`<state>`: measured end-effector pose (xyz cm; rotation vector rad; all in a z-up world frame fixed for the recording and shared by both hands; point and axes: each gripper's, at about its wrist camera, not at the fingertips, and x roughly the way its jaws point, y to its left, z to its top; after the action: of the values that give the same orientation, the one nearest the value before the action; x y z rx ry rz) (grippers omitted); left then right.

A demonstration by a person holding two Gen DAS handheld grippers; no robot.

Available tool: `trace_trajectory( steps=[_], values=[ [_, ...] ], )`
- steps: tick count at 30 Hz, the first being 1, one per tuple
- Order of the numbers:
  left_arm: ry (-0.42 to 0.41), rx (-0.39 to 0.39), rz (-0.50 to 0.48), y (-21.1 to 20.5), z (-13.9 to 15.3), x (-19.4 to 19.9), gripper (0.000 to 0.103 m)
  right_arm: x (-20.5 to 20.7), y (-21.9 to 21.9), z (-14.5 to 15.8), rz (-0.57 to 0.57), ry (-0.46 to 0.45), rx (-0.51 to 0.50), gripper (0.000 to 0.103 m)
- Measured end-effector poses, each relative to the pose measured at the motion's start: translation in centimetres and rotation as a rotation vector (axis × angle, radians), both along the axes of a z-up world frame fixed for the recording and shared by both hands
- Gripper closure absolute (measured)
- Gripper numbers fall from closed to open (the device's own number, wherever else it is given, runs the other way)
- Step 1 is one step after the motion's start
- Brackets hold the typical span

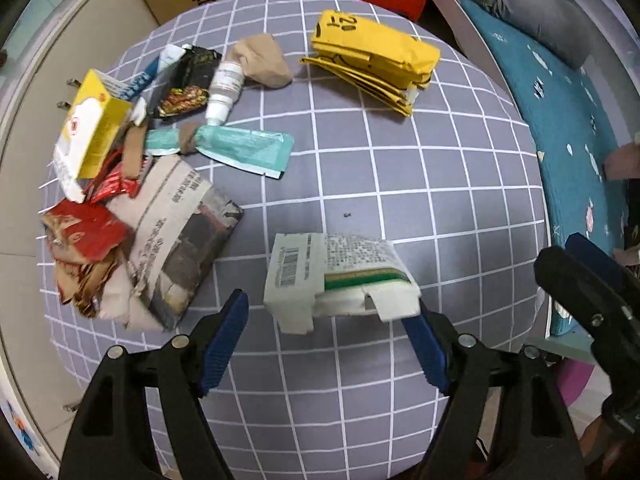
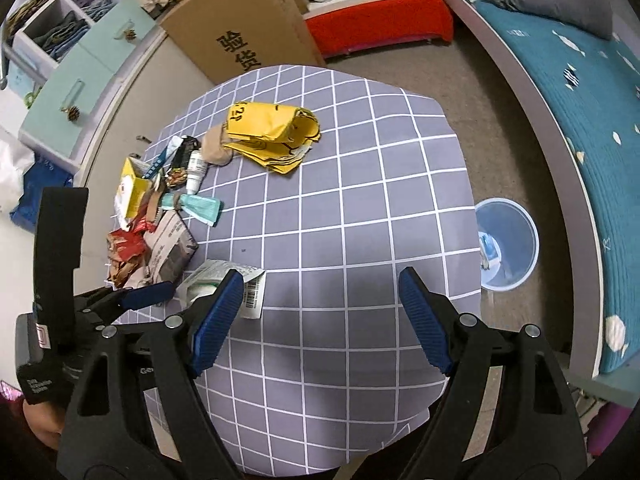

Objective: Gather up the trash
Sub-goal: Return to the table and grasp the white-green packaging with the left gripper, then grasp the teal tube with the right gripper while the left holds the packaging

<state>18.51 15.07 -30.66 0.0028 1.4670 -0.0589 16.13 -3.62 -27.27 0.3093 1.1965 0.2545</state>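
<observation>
Left gripper (image 1: pixel 326 350) stands wide open over the white carton (image 1: pixel 336 276) on the checked tablecloth (image 1: pixel 400 184), pads not pressing it. Right gripper (image 2: pixel 320 320) is wide open, empty. Only the right view shows the blue bin (image 2: pixel 508 244) on the floor beside the table.

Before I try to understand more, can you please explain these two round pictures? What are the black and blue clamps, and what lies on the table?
Each picture comes from a camera mounted on a hand-held gripper, looking along its two blue-padded fingers. A person holds one in each hand.

The left gripper is open, a flattened white carton lying on the checked tablecloth just beyond its fingers. The right gripper is open over bare cloth. Neither holds anything.

Further off lie a yellow paper bag, a crumpled newspaper and wrappers. A blue bin stands on the floor.
</observation>
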Motion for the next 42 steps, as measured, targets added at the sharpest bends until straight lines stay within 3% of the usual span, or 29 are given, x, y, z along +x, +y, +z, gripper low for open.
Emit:
trace_trajectory(
  steps=[2,3,5,6,7,13,18,23,30,33,36,38,40,42],
  values=[
    [-0.009,-0.012,-0.011,0.1,-0.1,0.2,0.027,0.2,0.3,-0.2,-0.006,0.004,-0.006,0.024],
    [-0.018,-0.014,-0.017,0.1,0.0,0.2,0.035,0.3,0.4,-0.2,-0.009,0.006,-0.009,0.024],
    [-0.034,-0.028,-0.030,0.4,0.2,0.3,0.038,0.6,0.7,-0.3,-0.008,0.009,-0.010,0.024],
    [-0.043,-0.033,-0.028,0.6,0.5,0.6,0.050,0.8,0.9,-0.3,-0.006,0.011,-0.011,0.024],
    [-0.051,-0.050,-0.022,1.1,0.8,0.6,0.052,1.0,1.3,-0.2,0.001,0.009,-0.013,0.024],
    [-0.150,-0.100,0.076,5.0,4.2,0.9,0.053,2.9,3.6,0.6,0.045,-0.020,-0.022,0.024],
    [-0.243,-0.052,0.204,8.6,7.1,0.7,0.053,4.5,6.0,0.5,0.102,-0.028,-0.018,0.024],
    [-0.287,-0.003,0.288,12.0,8.1,1.0,0.053,6.1,10.2,-0.3,0.204,-0.037,-0.018,0.024],
    [-0.296,0.022,0.340,14.8,7.0,0.9,0.053,8.0,16.1,-2.6,0.363,-0.061,-0.076,0.025],
    [-0.303,0.028,0.347,15.3,6.6,0.7,0.053,8.5,17.7,-3.6,0.412,-0.071,-0.105,0.036],
    [-0.310,0.034,0.345,15.4,6.4,0.5,0.053,9.0,19.0,-4.6,0.450,-0.077,-0.129,0.040],
    [-0.315,0.043,0.349,15.3,6.0,0.5,0.053,9.1,19.5,-5.4,0.472,-0.072,-0.139,0.049],
    [-0.308,0.055,0.359,15.3,5.6,0.5,0.053,8.8,19.9,-5.7,0.497,-0.098,-0.176,0.069],
    [-0.297,0.064,0.368,15.2,5.2,0.5,0.053,8.3,20.1,-5.8,0.524,-0.103,-0.183,0.076]
  ],
)
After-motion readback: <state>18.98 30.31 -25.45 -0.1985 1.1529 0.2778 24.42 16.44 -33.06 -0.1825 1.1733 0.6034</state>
